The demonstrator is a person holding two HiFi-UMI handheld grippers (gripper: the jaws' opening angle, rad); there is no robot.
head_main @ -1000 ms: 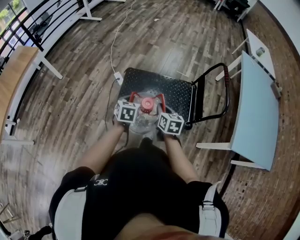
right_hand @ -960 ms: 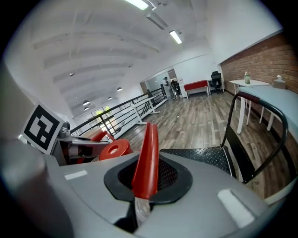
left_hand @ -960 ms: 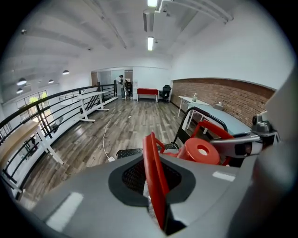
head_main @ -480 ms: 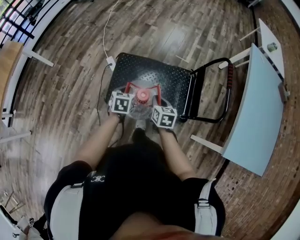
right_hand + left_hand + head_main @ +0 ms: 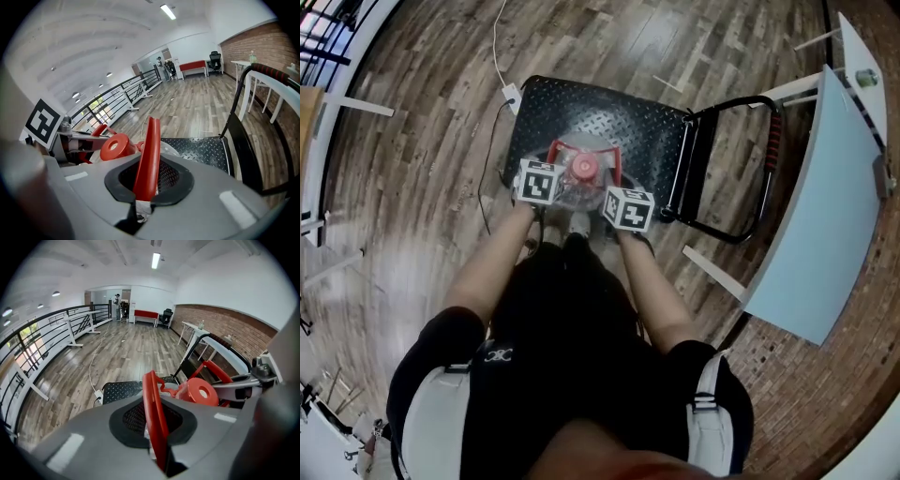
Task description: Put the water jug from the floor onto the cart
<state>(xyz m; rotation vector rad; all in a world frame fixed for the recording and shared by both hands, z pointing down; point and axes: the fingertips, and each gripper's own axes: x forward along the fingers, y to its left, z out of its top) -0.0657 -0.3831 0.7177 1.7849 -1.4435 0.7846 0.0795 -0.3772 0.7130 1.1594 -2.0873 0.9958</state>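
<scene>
Looks well along. Already off the floor: water jug [image 5: 579,193] at upper centre of the head view, over the near edge of the cart [image 5: 647,141], between the two marker cubes. Cannot tell whether the base rests on the black studded deck or hangs just above it; hidden under the jug's own body and the grippers. Left to do, most likely: set it fully down, perhaps further in toward the middle of the deck, then let go on both sides.

Left gripper [image 5: 157,437] pinched tight on a thin red loop [image 5: 151,399] that rises between its jaws at lower centre of the left gripper view. Right gripper [image 5: 144,187] clamped the same way on a second red loop [image 5: 149,150], lower centre of the right gripper view. So carried by both sides at once, one loop each.

As for the jug: clear, rounded plastic body, upright, with a red cap [image 5: 584,167] on top, flat and round with a ring moulded in it. Red loops arching up on either side of the cap. Impossible to judge how full from here.
</scene>
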